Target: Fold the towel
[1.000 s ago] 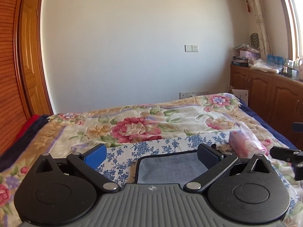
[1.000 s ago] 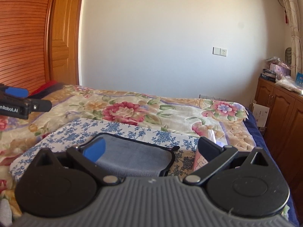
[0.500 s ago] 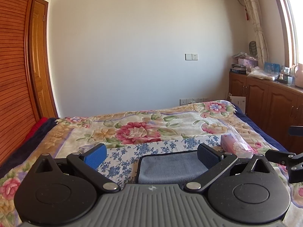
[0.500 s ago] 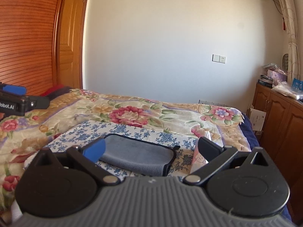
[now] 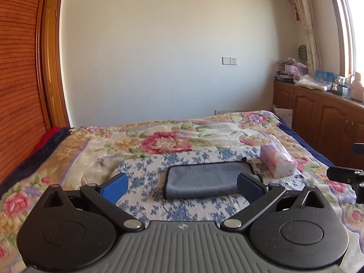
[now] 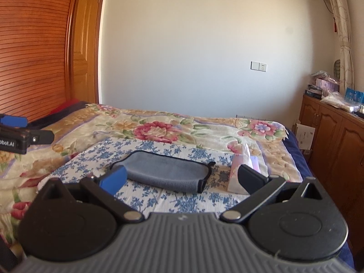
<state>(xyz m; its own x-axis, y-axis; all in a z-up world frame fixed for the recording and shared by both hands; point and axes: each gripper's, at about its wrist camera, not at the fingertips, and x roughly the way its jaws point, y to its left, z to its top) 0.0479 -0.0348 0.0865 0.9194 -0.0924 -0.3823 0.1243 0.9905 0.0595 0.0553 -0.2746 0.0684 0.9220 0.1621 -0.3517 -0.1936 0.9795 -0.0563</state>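
A grey towel [image 5: 206,179] with a black edge lies folded on a blue-flowered white cloth [image 5: 145,170] on the bed; it also shows in the right wrist view [image 6: 166,173]. My left gripper [image 5: 182,186] is open and empty, held above and short of the towel. My right gripper [image 6: 182,179] is open and empty too, also back from the towel. The right gripper's tip shows at the right edge of the left view [image 5: 345,175]. The left gripper shows at the left edge of the right view [image 6: 20,134].
A pink tissue pack [image 5: 277,161] lies just right of the towel, seen also in the right wrist view [image 6: 243,170]. The bed has a floral quilt [image 5: 163,141]. Wooden cabinets [image 5: 323,122] line the right wall. A wooden wardrobe [image 6: 34,50] stands at the left.
Both grippers have risen and pulled back from the towel, which now lies fully in view farther away. Both stayed open.
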